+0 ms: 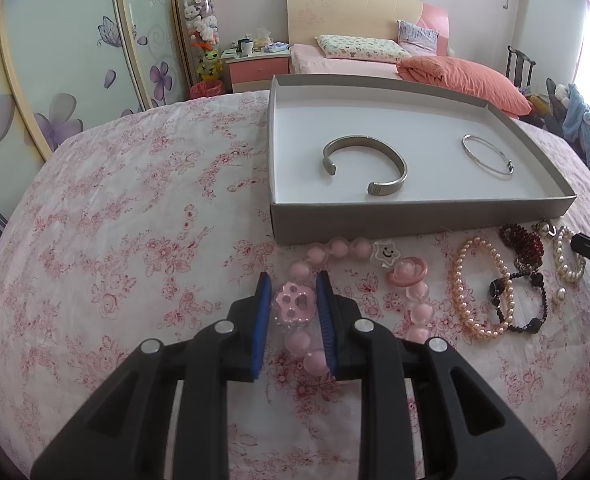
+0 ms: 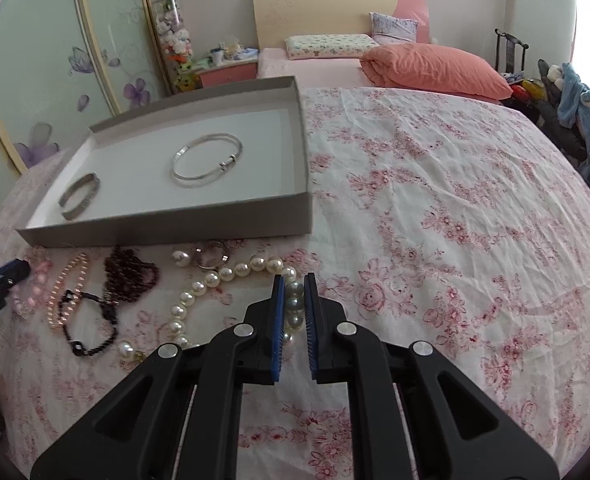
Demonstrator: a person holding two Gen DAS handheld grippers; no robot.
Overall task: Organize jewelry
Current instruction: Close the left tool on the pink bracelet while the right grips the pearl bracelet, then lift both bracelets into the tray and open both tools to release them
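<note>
A grey cardboard tray [image 1: 415, 212] on the floral cloth holds a wide silver cuff [image 1: 365, 162] and a thin silver bangle [image 1: 488, 156]. My left gripper [image 1: 294, 284] is shut on the pink bead bracelet [image 1: 295, 306], its pads on the paw-shaped charm. My right gripper [image 2: 294, 286] is shut on the white pearl necklace [image 2: 199, 292], pinching a few grey pearls. In front of the tray lie a peach pearl bracelet [image 1: 481, 284], a dark red bead bracelet [image 1: 523, 240] and a black cord bracelet [image 1: 523, 300].
The tray [image 2: 167, 232] also shows in the right wrist view, with a clear ring [image 2: 212, 255] near its front wall. A bed with an orange quilt [image 1: 467, 80] and a wardrobe [image 1: 55, 80] stand behind the table.
</note>
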